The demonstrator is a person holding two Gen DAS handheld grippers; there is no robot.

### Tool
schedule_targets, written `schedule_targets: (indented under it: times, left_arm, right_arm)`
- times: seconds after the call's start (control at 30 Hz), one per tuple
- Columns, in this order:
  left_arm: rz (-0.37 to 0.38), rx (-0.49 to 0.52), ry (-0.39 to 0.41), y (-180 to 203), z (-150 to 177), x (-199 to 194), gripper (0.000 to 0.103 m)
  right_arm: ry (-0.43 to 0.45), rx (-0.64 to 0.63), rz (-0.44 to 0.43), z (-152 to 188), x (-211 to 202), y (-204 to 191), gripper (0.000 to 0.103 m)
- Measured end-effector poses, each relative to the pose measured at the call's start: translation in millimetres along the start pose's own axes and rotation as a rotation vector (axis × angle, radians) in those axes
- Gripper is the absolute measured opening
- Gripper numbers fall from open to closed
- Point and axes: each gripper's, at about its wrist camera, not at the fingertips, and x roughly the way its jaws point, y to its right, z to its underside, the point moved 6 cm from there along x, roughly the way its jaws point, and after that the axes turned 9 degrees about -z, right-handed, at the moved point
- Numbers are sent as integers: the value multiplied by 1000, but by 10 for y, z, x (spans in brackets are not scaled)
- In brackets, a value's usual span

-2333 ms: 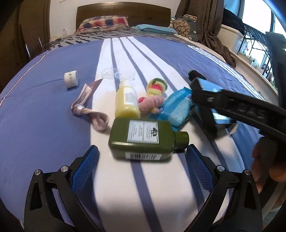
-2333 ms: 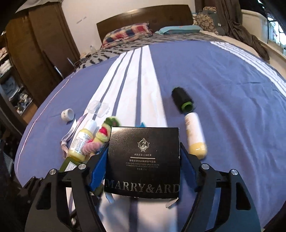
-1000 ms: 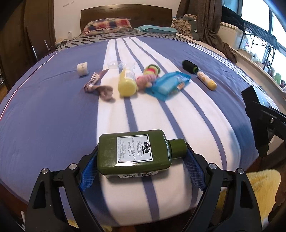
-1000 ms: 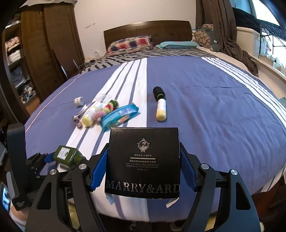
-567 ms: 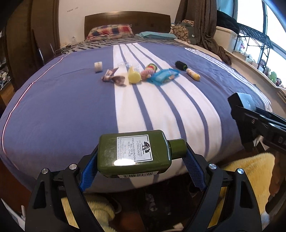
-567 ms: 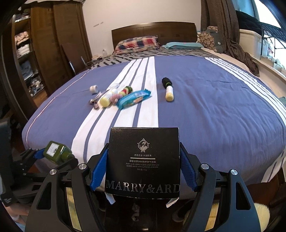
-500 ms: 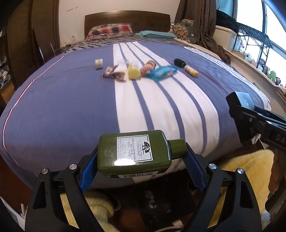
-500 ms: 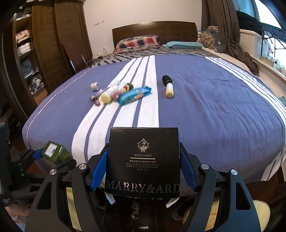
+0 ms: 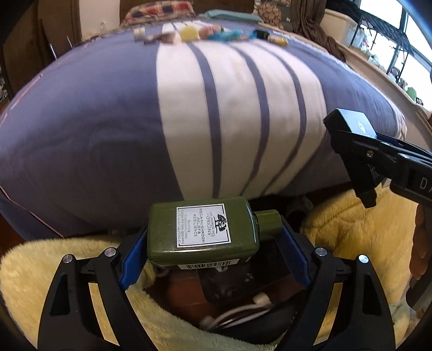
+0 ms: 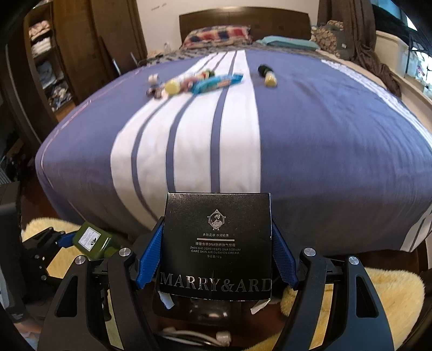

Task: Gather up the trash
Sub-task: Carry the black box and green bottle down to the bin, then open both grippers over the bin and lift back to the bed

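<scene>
While the green bottle [image 9: 202, 229] lies crosswise between the blue pads [image 9: 132, 259] of the left gripper [image 9: 213, 251], its base is pressed against one pad and its cap against the other, so the jaws stand wide yet clamped on it. It hangs past the foot of the bed, above a dark gap with white cables [image 9: 237, 310] between yellow fluffy rugs [image 9: 359, 229]. Beside it, the right gripper [image 10: 216, 256] grips a black cardboard box [image 10: 216, 243] flat between its own blue pads, also spread wide around it, over the same gap at the bed's end. Behind both, the blue and white striped bedspread [image 10: 216, 129] carries more items well away near the middle of the bed: a blue wrapper [image 10: 216, 82], a yellow bottle [image 10: 172, 87], a small white jar [image 10: 153, 78], a soft pink and green toy [image 10: 199, 75] and a yellow tube with a black cap [image 10: 267, 75]. Pillows [image 10: 218, 36] lie against the wooden headboard [image 10: 243, 23].
</scene>
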Motion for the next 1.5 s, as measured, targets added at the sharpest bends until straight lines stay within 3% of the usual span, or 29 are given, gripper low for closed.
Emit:
schedule_targets:
  times: [0.73,1.13,1.23,1.5]
  left_arm:
    - [121,3,-269,210,450,810,82]
    - [140,-7,-342,215,548,1023,83]
    - [147,-17,-342,191,542,1016,92]
    - [135,-19,-309,159,511,925,95]
  right_arm:
    - [-311,118,-86,681,868,163,73]
    - [-369,155,-106,690,1147,229,74]
    - [-364,160,-98,677,1152,239,79]
    - [-330,168,-87,630,1045,264,83]
